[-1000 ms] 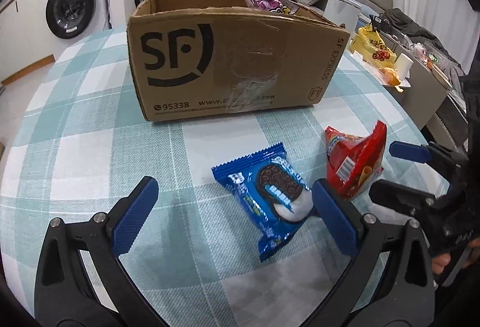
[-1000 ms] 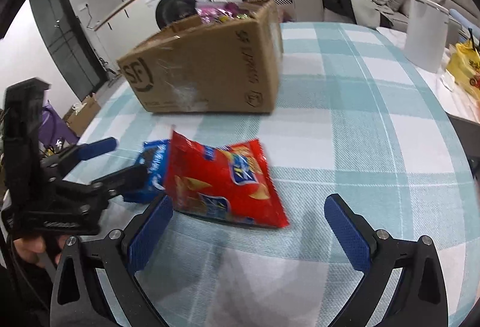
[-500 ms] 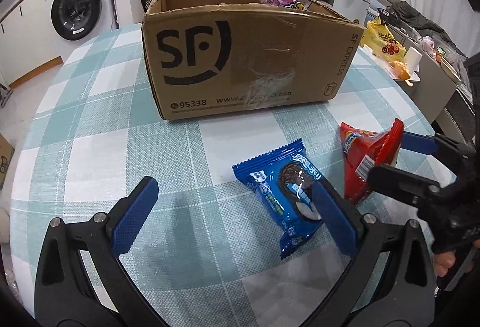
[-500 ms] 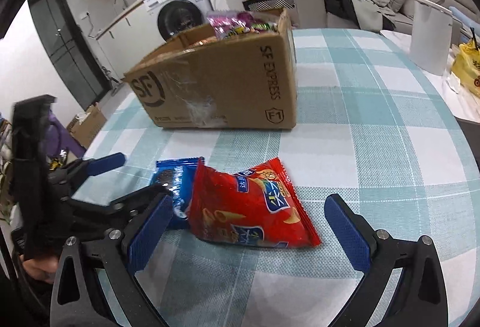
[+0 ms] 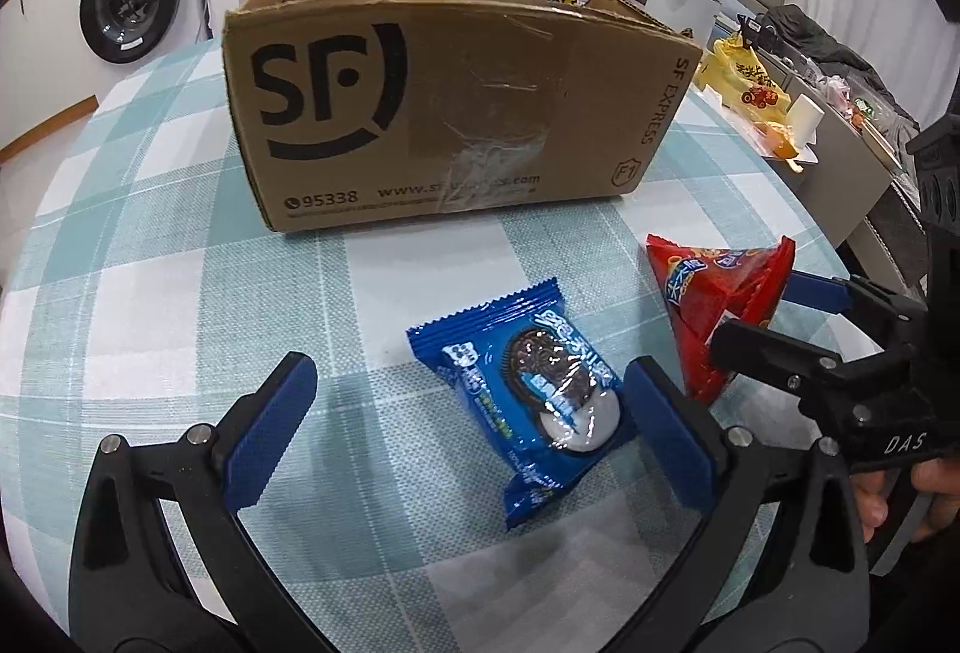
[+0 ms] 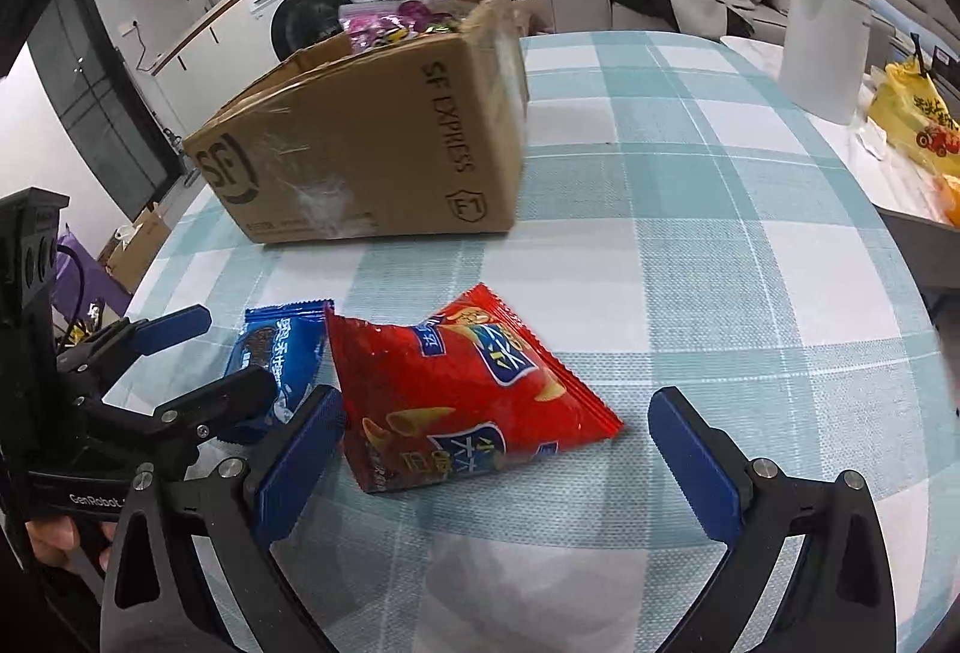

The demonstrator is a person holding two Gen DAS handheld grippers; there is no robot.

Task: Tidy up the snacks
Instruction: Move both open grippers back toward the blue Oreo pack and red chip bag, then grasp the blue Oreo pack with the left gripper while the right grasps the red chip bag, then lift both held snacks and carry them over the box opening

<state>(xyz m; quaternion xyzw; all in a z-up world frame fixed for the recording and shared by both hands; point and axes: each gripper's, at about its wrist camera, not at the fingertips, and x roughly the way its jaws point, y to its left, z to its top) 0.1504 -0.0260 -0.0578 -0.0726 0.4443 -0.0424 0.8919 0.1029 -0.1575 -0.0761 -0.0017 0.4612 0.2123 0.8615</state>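
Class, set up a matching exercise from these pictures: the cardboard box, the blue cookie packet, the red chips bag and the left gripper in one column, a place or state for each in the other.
Things:
1. cardboard box
2. blue cookie packet
3. red chips bag
4. left gripper

Places or states:
A. open, holding nothing
B. flat between the left gripper's fingers
C. between the right gripper's fingers
D. behind both snacks, a pink packet sticking out

Pairs: 1-D, 2-B, 3-C, 4-A
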